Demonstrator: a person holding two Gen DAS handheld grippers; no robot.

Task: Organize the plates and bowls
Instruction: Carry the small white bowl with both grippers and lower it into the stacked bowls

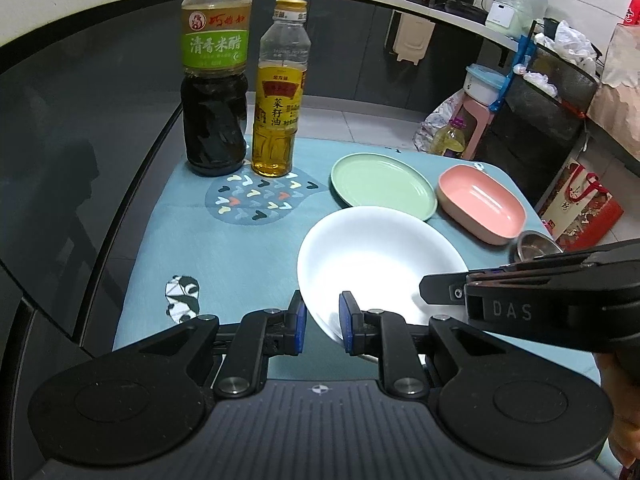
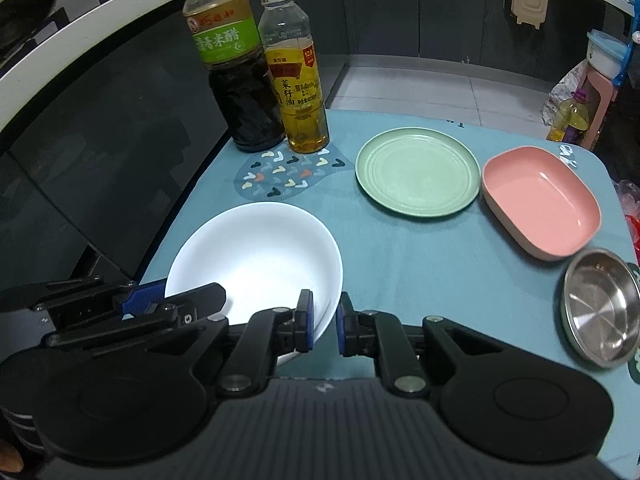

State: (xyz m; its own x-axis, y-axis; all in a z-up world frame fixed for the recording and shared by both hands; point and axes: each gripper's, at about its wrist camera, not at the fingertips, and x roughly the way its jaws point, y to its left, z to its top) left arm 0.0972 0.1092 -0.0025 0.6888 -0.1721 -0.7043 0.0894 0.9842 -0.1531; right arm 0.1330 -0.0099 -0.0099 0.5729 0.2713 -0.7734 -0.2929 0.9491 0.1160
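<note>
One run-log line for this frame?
left gripper: astride round white bowl rim | right gripper: same rim | bowl tilted
</note>
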